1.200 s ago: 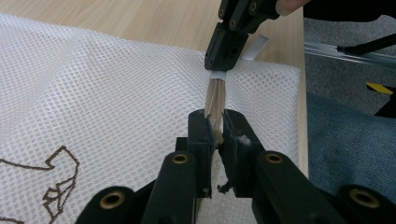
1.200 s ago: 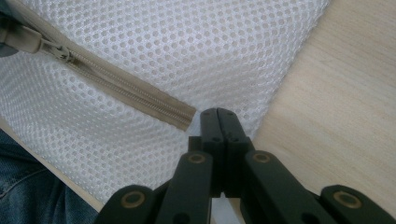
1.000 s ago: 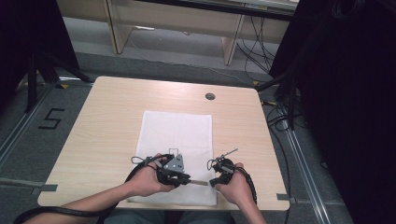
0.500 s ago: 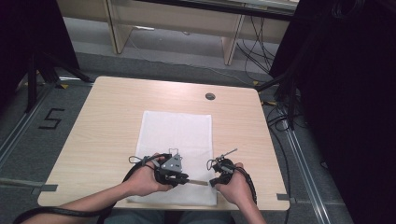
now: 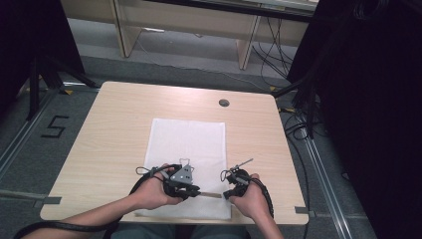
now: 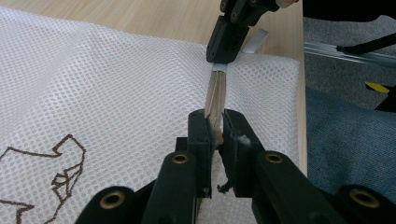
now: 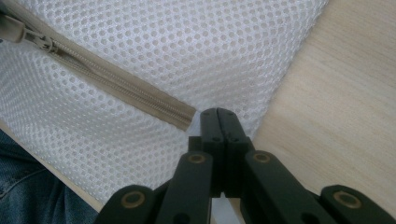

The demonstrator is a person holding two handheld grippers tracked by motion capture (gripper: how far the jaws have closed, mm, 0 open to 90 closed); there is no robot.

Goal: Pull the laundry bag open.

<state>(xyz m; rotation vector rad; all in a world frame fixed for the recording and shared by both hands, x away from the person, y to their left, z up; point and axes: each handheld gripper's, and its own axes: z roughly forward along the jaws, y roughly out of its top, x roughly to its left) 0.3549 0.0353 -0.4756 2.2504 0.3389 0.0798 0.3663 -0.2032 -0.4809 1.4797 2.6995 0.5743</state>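
- Mesh bag [image 5: 189, 149] flat on table [image 5: 114, 134], zipper [image 7: 116, 91] along near edge.
- Left gripper [image 6: 214, 135] clamped on zipper tape.
- Right gripper [image 7: 218, 122] closed at zipper end, pinching mesh.

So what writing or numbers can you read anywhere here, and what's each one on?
"5": a black numeral on the floor left of the table.
Brown line drawing on the mesh bag: an outline figure, no letters readable.
Nothing else legible.
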